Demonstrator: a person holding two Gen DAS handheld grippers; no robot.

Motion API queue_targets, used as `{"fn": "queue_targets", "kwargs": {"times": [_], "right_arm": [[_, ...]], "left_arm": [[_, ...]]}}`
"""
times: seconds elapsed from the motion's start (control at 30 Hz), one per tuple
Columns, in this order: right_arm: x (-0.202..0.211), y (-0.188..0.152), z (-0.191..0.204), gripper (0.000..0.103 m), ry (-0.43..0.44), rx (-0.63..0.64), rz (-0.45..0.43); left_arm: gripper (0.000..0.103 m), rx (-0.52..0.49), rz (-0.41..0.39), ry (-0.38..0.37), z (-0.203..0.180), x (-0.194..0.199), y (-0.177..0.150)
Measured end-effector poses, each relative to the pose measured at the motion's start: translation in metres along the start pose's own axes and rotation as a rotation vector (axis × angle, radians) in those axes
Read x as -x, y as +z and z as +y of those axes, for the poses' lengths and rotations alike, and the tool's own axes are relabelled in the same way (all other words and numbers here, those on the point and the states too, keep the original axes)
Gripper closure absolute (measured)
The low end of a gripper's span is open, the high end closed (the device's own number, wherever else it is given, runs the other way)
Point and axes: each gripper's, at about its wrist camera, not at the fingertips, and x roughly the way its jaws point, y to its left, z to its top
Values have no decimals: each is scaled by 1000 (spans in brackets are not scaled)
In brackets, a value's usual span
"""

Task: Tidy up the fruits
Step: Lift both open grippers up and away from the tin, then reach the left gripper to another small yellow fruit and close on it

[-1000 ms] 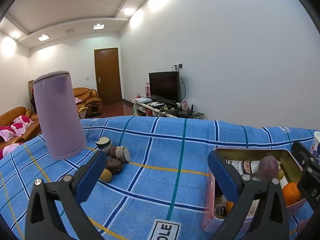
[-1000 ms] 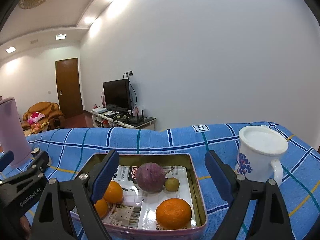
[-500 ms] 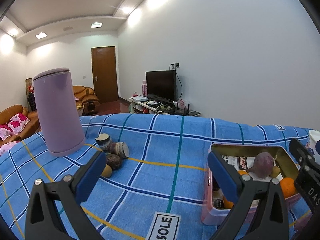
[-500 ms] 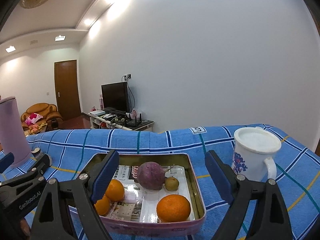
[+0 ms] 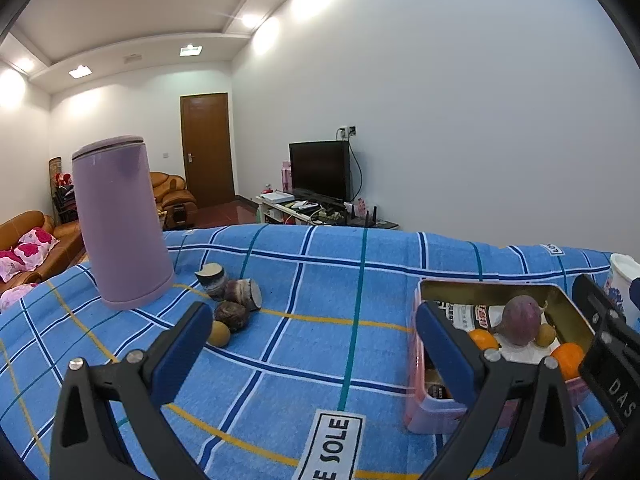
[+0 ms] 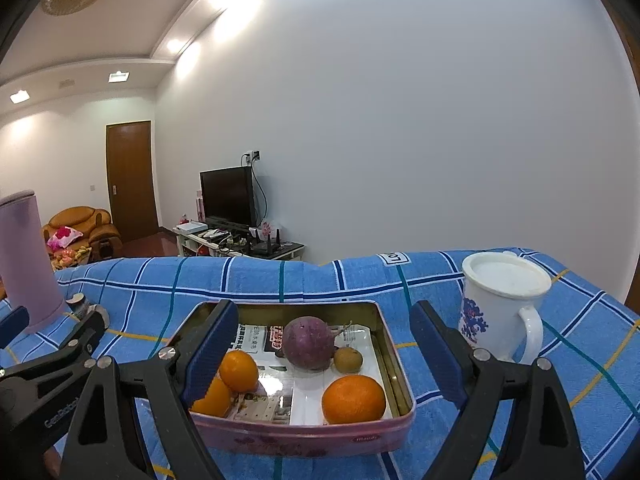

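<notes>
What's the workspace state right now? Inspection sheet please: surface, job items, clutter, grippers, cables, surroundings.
Surface: blue plaid cloth covering the table.
Job's things: pink tin holds three oranges, a purple fruit and a small brown fruit; four loose pieces lie beside the purple canister.
Clutter: white lidded mug right of the tin.
Grippers: left gripper and right gripper open, holding nothing.
Cables: wire from wall socket to TV.
Surroundings: door, sofas, TV stand.

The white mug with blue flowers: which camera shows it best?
The right wrist view: the white mug shows whole, with lid, blue pattern and handle, beside the pink tin. The left wrist view catches only a sliver of it at the right edge.
</notes>
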Motion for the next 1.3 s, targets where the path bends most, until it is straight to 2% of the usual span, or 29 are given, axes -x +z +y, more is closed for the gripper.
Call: {"fn": "queue_targets", "kwargs": {"times": [0.5,0.77,0.87,1.03,1.3], "right_arm": [[15,-2,7,14,-14,-4,5],[20,-5,17,14,-11,4,11],[19,-5,20,14,-6,-1,29],[13,-7,35,14,14,0,77],[1,-10,79,14,65,7,124]], "left_arm": [[0,-39,-2,-21,3,13,-5],[0,-45,48,-53,13,12,-7],[0,-47,76,-47,21,8,-8],[0,-113,145,-23,37,-8,-10],[0,-135,162,27,71,-30,-6]]}}
